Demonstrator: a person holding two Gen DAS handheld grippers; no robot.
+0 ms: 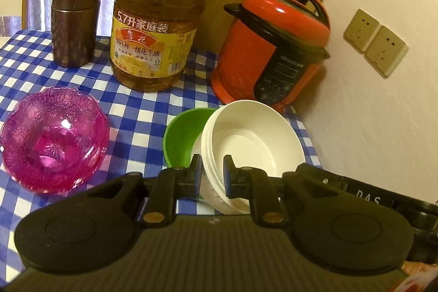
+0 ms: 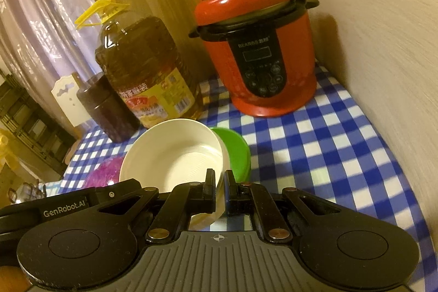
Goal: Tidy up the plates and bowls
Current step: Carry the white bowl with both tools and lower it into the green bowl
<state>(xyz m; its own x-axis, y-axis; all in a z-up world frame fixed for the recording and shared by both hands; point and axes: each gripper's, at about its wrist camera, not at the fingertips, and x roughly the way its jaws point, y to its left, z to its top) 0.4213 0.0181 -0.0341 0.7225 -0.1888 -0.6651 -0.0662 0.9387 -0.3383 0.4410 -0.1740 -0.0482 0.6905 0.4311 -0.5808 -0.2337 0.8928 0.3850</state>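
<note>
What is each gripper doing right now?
Left gripper: shut on the rim of the white bowl stack.
Right gripper: shut on the opposite rim of the same white bowl stack.

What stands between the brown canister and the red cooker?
The oil bottle stands between canister and cooker, clearest in the left wrist view.
</note>
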